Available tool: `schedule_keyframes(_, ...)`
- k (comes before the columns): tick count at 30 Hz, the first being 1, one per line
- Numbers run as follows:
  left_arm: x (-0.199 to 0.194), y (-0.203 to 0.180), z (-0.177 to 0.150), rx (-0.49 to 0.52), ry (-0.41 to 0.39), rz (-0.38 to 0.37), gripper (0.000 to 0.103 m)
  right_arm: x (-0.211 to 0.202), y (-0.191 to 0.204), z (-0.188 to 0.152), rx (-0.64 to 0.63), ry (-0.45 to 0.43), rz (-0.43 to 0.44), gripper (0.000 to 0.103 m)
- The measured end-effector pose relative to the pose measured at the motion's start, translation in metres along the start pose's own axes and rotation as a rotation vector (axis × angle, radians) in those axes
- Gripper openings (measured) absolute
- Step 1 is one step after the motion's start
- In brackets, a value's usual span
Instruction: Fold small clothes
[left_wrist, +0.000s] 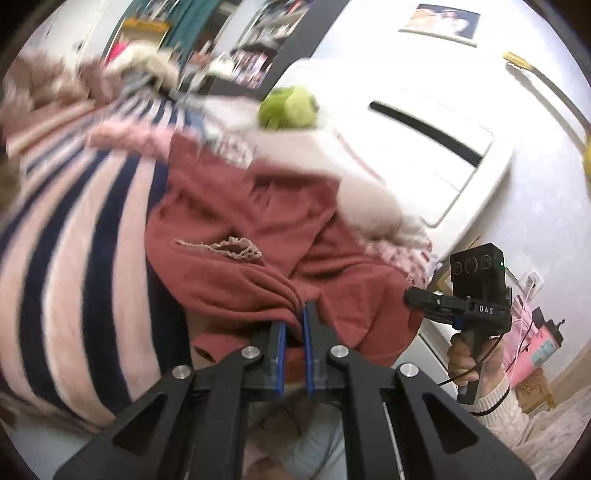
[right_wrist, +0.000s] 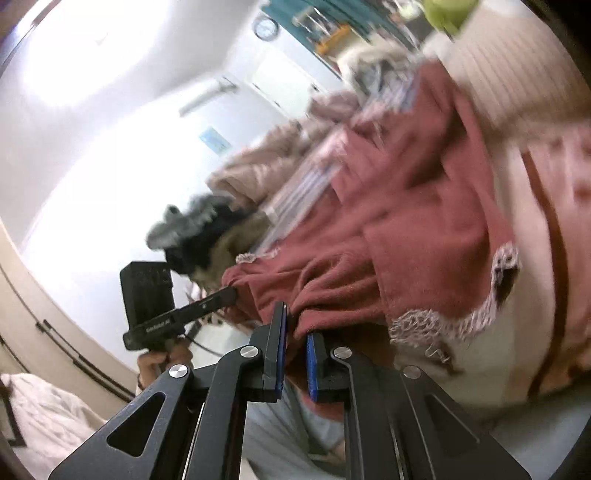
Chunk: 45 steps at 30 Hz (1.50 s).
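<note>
The small rust-red garment (left_wrist: 258, 240) hangs lifted in front of the laundry heap, held at two places along one edge. The left gripper (left_wrist: 293, 332) has its jaws pressed onto a bunched fold of that hem, and the right gripper (right_wrist: 295, 332) pinches the cloth further along, lace trim (right_wrist: 443, 325) dangling just beside it. To fold well, the person would likely draw both holds apart evenly until the edge is taut and level, then lay it flat. Room is tight: the striped pink-and-navy cloth (left_wrist: 74, 229) crowds one side, a white appliance (left_wrist: 424, 147) stands near the other, and a pale blue surface (right_wrist: 280, 424) below looks like the only open spot
</note>
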<state>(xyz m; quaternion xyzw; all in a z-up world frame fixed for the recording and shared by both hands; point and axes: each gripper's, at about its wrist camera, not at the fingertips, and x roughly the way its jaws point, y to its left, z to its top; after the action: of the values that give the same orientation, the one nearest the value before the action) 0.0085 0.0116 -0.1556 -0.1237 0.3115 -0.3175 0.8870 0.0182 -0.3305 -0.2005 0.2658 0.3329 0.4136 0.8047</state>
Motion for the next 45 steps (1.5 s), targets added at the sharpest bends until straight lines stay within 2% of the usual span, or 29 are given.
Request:
schedule_keyframes(5, -0.034, -0.019, 0.024, 0.037, -0.109, -0.051, 0.0, -0.013, 0.034, 0.02, -0.084, -0.059, 0.033, 0.004)
schedule_keyframes(6, -0.042, -0.022, 0.026, 0.049, -0.132, -0.048, 0.0, -0.013, 0.04, 0.021, -0.098, -0.06, 0.037, 0.004)
schedule_keyframes(8, -0.055, -0.028, 0.026, 0.098, -0.156, 0.008, 0.0, -0.008, 0.055, 0.021, -0.134, -0.058, 0.055, 0.004)
schedule_keyframes(11, -0.055, -0.025, 0.023, 0.115, -0.131, 0.049, 0.0, -0.005, 0.062, 0.02, -0.151, -0.055, 0.069, 0.004)
schedule_keyframes(15, -0.033, 0.003, 0.013, 0.07, -0.064, 0.109, 0.0, 0.006, 0.045, 0.019, -0.111, -0.024, -0.009, 0.004)
schedule_keyframes(16, -0.024, 0.009, 0.011, 0.057, -0.039, 0.118, 0.003, 0.007, 0.038, 0.017, -0.098, -0.016, -0.026, 0.004)
schedule_keyframes(17, -0.015, 0.017, 0.007, 0.043, -0.013, 0.141, 0.014, 0.007, 0.031, 0.014, -0.09, -0.003, -0.053, 0.005)
schedule_keyframes(18, -0.012, 0.02, 0.002, 0.039, 0.002, 0.159, 0.037, 0.007, 0.025, 0.012, -0.082, 0.006, -0.07, 0.006)
schedule_keyframes(19, -0.006, 0.025, -0.004, 0.036, 0.019, 0.172, 0.051, 0.005, 0.016, 0.008, -0.062, 0.013, -0.094, 0.007)
schedule_keyframes(20, -0.004, 0.027, -0.008, 0.035, 0.019, 0.178, 0.069, 0.003, 0.009, 0.005, -0.05, 0.019, -0.109, 0.008)
schedule_keyframes(21, -0.003, 0.032, -0.014, 0.031, 0.015, 0.184, 0.075, -0.001, 0.0, 0.0, -0.036, 0.037, -0.138, 0.012)
schedule_keyframes(22, -0.001, 0.037, -0.02, 0.024, 0.029, 0.178, 0.076, -0.003, -0.008, -0.003, -0.036, 0.05, -0.168, 0.033)
schedule_keyframes(23, 0.003, 0.045, -0.026, 0.009, 0.051, 0.181, 0.078, -0.005, -0.014, -0.008, -0.041, 0.065, -0.221, 0.059)
schedule_keyframes(24, 0.007, 0.052, -0.032, -0.005, 0.069, 0.188, 0.082, -0.007, -0.02, -0.012, -0.048, 0.081, -0.277, 0.067)
schedule_keyframes(25, 0.012, 0.059, -0.038, -0.019, 0.092, 0.183, 0.083, -0.008, -0.028, -0.016, -0.049, 0.101, -0.313, 0.072)
schedule_keyframes(27, 0.022, 0.07, -0.048, -0.044, 0.135, 0.179, 0.083, -0.007, -0.047, -0.024, -0.019, 0.147, -0.352, 0.074)
schedule_keyframes(29, 0.031, 0.08, -0.059, -0.074, 0.162, 0.193, 0.083, -0.006, -0.067, -0.031, 0.021, 0.166, -0.41, 0.082)
schedule_keyframes(31, 0.029, 0.08, -0.065, -0.08, 0.119, 0.159, 0.091, -0.001, -0.086, -0.038, 0.059, 0.2, -0.477, 0.084)
schedule_keyframes(33, 0.029, 0.082, -0.067, -0.114, 0.114, 0.143, 0.093, 0.008, -0.1, -0.044, 0.094, 0.246, -0.445, 0.084)
schedule_keyframes(37, 0.029, 0.081, -0.072, -0.122, 0.107, 0.126, 0.095, 0.029, -0.112, -0.05, 0.11, 0.25, -0.334, 0.084)
schedule_keyframes(40, 0.029, 0.087, -0.076, -0.186, 0.127, 0.094, 0.096, 0.045, -0.108, -0.05, 0.108, 0.261, -0.241, 0.082)
schedule_keyframes(43, 0.039, 0.095, -0.089, -0.248, 0.181, 0.081, 0.096, 0.059, -0.101, -0.051, 0.06, 0.297, -0.162, 0.063)
schedule_keyframes(45, 0.045, 0.098, -0.096, -0.264, 0.181, 0.089, 0.096, 0.062, -0.097, -0.052, 0.05, 0.315, -0.109, 0.056)
